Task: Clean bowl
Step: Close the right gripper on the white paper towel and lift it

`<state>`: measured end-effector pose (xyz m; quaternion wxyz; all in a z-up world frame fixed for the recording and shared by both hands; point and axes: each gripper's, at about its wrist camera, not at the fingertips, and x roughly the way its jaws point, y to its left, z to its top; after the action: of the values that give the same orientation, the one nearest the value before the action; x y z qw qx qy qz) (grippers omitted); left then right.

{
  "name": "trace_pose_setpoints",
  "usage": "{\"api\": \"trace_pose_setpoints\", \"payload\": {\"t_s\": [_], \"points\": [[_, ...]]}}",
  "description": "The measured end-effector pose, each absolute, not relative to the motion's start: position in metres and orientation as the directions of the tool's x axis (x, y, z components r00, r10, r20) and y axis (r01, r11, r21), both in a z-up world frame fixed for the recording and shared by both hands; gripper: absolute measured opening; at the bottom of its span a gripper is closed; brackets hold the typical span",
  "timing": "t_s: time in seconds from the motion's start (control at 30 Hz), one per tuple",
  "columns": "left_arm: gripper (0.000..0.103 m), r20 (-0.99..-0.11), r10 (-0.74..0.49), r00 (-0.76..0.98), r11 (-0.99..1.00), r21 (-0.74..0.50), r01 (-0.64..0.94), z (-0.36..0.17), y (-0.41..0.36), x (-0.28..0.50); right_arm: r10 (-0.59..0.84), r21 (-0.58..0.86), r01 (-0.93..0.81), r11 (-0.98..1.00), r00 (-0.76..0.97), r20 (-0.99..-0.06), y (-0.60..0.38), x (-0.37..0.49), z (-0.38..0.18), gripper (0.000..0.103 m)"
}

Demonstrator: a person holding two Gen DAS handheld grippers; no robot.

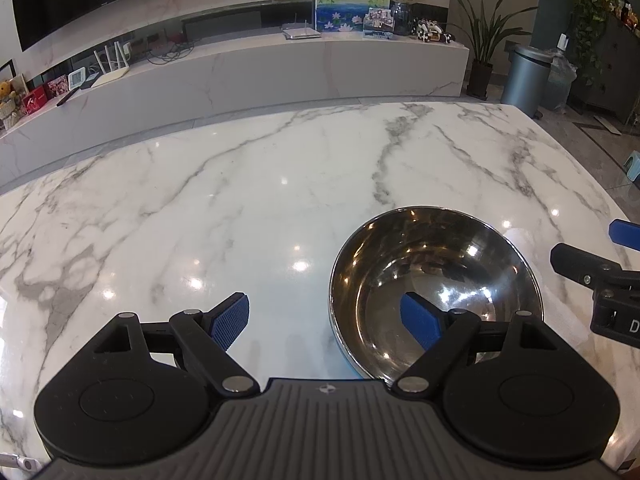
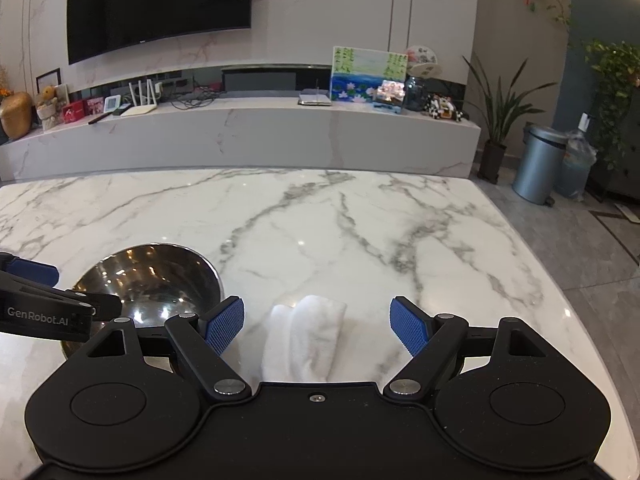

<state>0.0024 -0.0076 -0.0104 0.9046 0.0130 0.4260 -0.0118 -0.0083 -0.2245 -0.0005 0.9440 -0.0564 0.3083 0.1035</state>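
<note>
The right hand-held gripper (image 2: 318,326), spread wide, straddles a white cloth (image 2: 306,338) just right of the steel bowl (image 2: 156,280) on the tabletop (image 2: 360,220). Lower squarely, pinch the cloth's middle. The left hand-held gripper (image 1: 326,322), also wide, straddles the bowl's near rim.

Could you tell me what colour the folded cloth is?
The cloth is white, seen best in the right wrist view.

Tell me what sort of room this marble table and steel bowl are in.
Most likely a home living room: a wall-mounted television above a long marble media console, with a potted plant beside it.
</note>
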Motion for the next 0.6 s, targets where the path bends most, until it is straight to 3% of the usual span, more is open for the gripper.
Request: {"api": "trace_pose_setpoints", "payload": {"t_s": [0.27, 0.47, 0.6], "points": [[0.083, -0.783, -0.007, 0.622, 1.000, 0.013, 0.028, -0.014, -0.008, 0.005, 0.119, -0.054, -0.200, 0.978, 0.758, -0.642, -0.237, -0.002, -0.015, 0.073], [0.083, -0.792, -0.008, 0.611, 0.999, 0.017, 0.035, -0.016, -0.009, 0.006, 0.170, 0.026, -0.211, 0.977, 0.700, -0.693, -0.242, 0.004, -0.028, 0.070], [0.083, -0.796, -0.009, 0.605, 0.999, 0.018, 0.039, -0.018, -0.010, 0.006, 0.183, 0.038, -0.224, 0.974, 0.673, -0.717, -0.237, 0.006, -0.036, 0.059]]}}
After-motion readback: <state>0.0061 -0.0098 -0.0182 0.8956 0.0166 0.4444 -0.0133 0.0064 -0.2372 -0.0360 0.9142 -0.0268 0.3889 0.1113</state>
